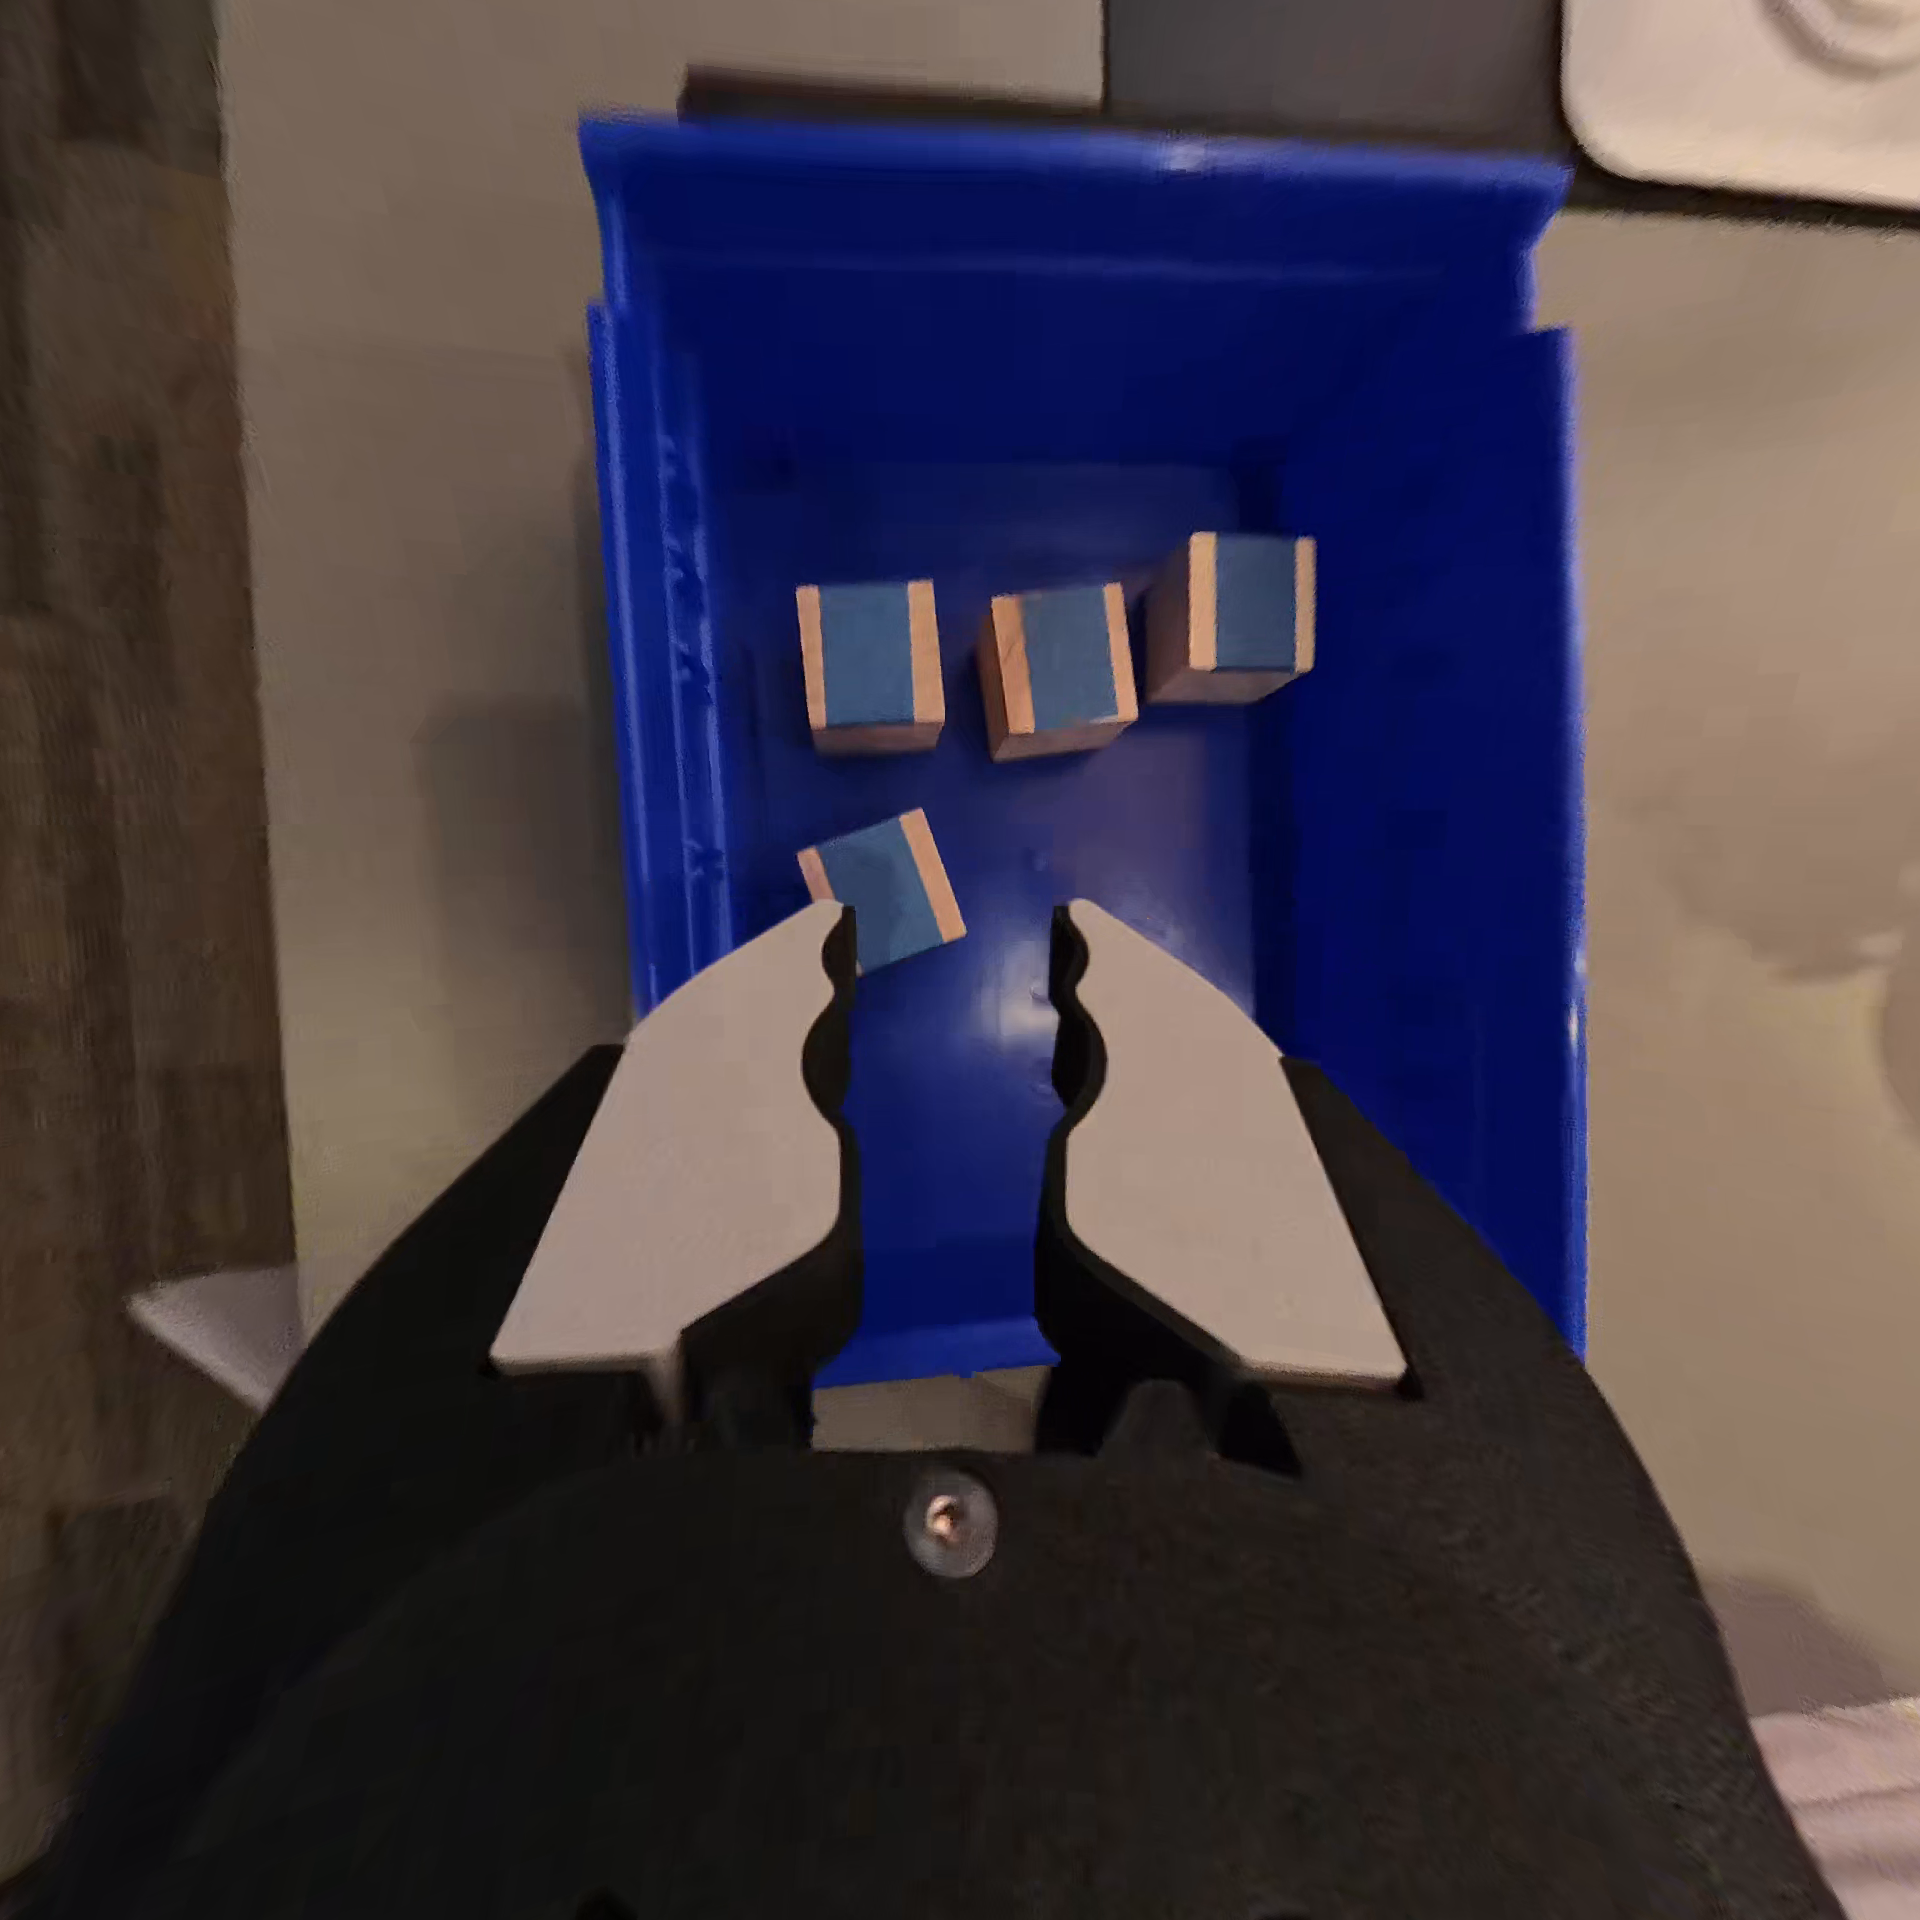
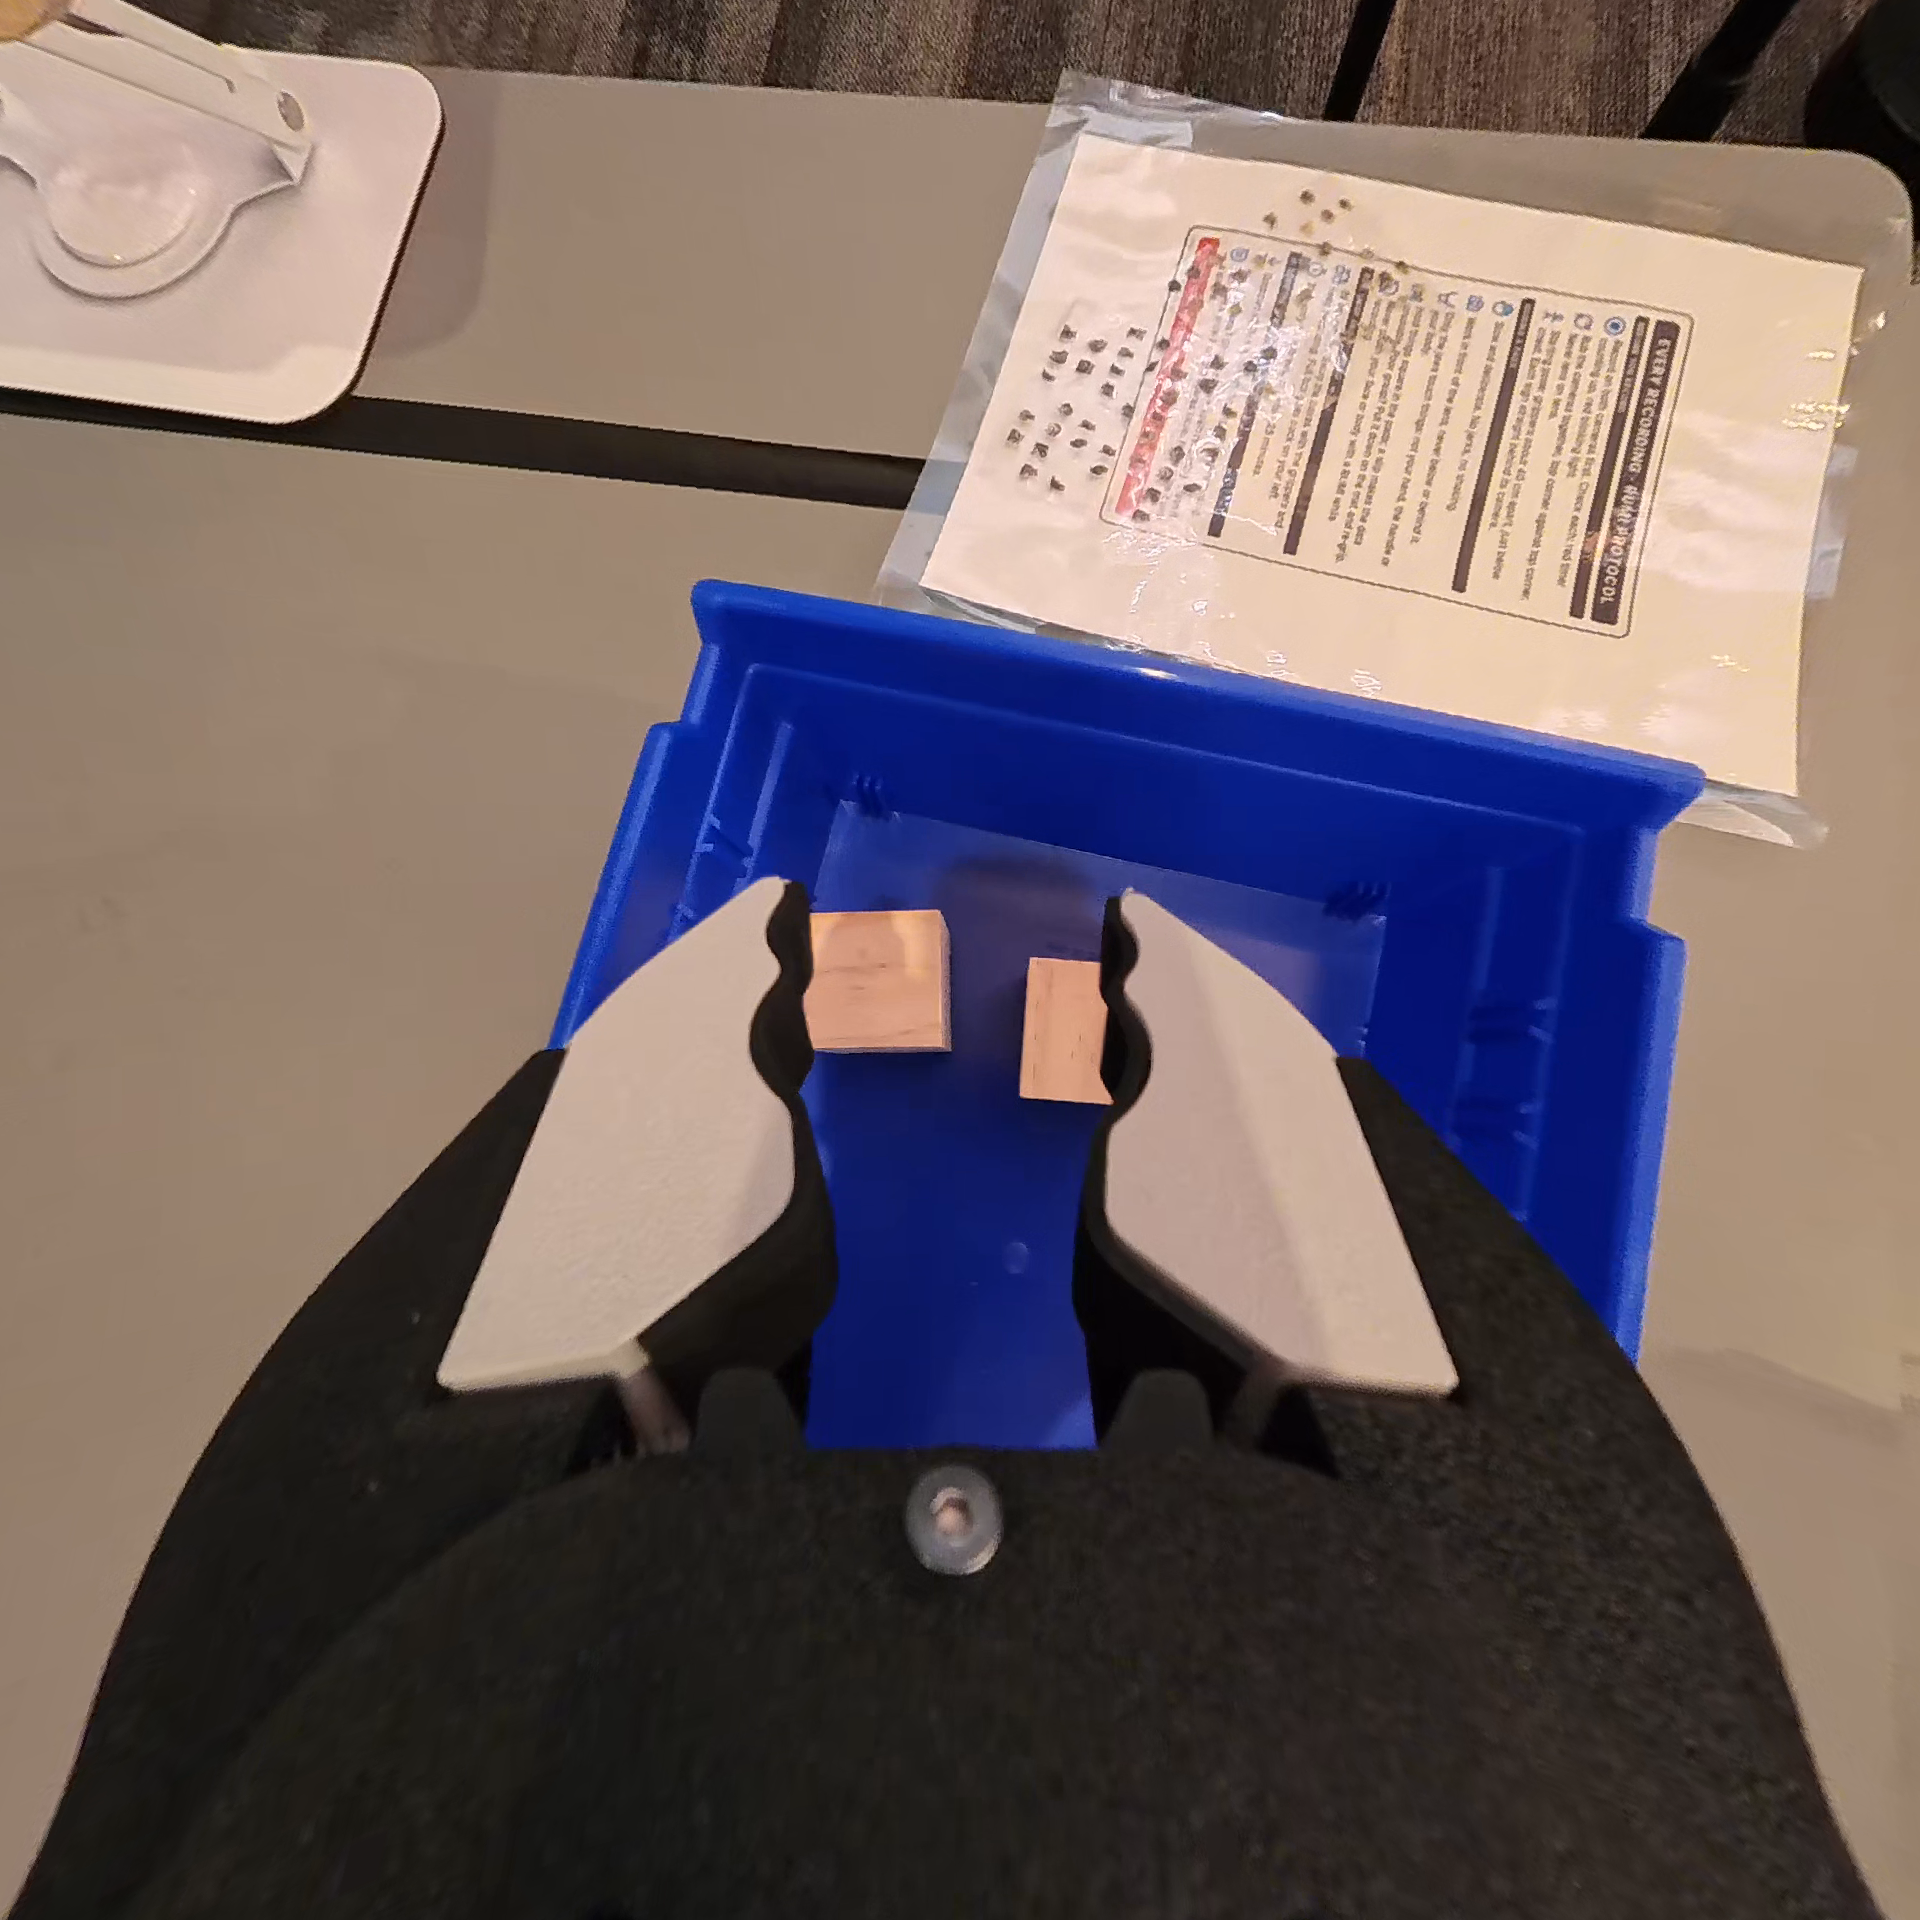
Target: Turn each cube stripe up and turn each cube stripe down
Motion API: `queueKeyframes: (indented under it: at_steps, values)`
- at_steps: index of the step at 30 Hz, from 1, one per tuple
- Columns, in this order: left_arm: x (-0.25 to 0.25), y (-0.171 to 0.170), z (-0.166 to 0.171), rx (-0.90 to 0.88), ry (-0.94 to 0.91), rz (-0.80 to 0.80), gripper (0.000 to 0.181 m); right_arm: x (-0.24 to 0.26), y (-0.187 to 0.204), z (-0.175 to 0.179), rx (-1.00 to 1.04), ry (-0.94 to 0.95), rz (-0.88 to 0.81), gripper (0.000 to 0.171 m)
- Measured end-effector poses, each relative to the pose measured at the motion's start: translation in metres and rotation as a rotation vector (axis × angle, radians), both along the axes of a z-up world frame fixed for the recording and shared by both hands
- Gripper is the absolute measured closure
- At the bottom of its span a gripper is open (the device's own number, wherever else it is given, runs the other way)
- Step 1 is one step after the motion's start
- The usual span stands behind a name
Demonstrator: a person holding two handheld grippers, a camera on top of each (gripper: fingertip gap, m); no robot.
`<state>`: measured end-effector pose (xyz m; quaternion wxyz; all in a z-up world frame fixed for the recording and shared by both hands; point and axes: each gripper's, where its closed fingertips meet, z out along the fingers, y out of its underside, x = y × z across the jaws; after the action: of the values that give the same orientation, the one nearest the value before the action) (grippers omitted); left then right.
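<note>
In the left wrist view a blue bin [image 1: 1434,831] holds several wooden cubes with a blue stripe facing up: a row of three [image 1: 871,665] [image 1: 1060,670] [image 1: 1242,613] and one nearer, tilted cube [image 1: 888,894]. My left gripper [image 1: 954,914] is open above the bin floor, its left fingertip [image 1: 821,920] over the edge of the tilted cube. In the right wrist view another blue bin [image 2: 1558,1039] holds two plain wooden cubes [image 2: 878,982] [image 2: 1065,1029] with no stripe showing. My right gripper [image 2: 954,899] is open above them, its tips partly covering both.
Both bins stand on a grey table [image 2: 312,779]. A bagged printed sheet [image 2: 1403,416] lies behind the right bin. A white tray with a clear object [image 2: 156,208] sits at the far left, and shows as a white corner [image 1: 1745,94] in the left view. A dark seam [image 2: 520,442] crosses the table.
</note>
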<state>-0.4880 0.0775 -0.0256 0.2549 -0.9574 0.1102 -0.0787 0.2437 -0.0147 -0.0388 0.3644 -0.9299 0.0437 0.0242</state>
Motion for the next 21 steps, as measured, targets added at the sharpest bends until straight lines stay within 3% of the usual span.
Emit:
queueKeyframes:
  at_steps: [3,5,21]
  values:
    - [0.003,-0.001,-0.022,-0.115,0.06,0.021,0.139,0.001,-0.001,-0.002,-0.01,-0.001,0.001,0.117]
    - [-0.003,0.005,-0.032,-0.144,0.141,0.061,0.124,0.001,-0.001,-0.003,-0.009,-0.003,0.005,0.117]
    - [-0.012,0.009,-0.085,-0.359,0.296,0.193,0.115,-0.003,0.0,-0.011,-0.049,-0.016,0.039,0.117]
